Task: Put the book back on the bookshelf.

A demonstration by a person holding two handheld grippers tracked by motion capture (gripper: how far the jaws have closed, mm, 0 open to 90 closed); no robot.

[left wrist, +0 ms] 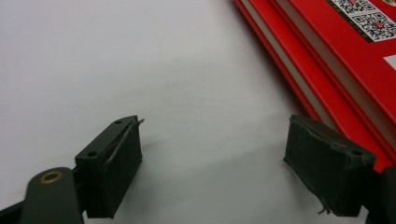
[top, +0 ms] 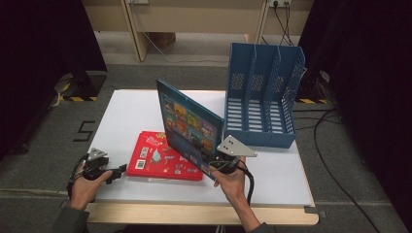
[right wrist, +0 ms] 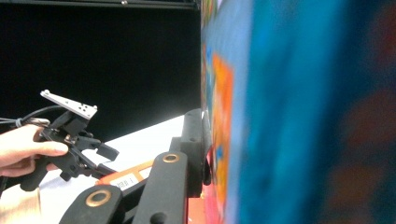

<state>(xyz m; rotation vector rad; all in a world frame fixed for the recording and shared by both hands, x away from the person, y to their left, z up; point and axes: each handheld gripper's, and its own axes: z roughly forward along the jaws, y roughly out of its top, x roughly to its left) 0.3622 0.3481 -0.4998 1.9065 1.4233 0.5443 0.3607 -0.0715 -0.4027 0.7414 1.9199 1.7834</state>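
- While the right gripper (top: 221,164) pinches its lower corner, the blue book (top: 190,127) stands tilted above the white table (top: 272,179), beside the blue file rack (top: 262,94) — thin, stiff, glossy, probably light but prone to swing.
- A grip nearer the spine looks steadier.
- Left gripper (top: 115,173) rests spread apart and empty on the table, just beside the red books (top: 165,158) — flat, slick covers.
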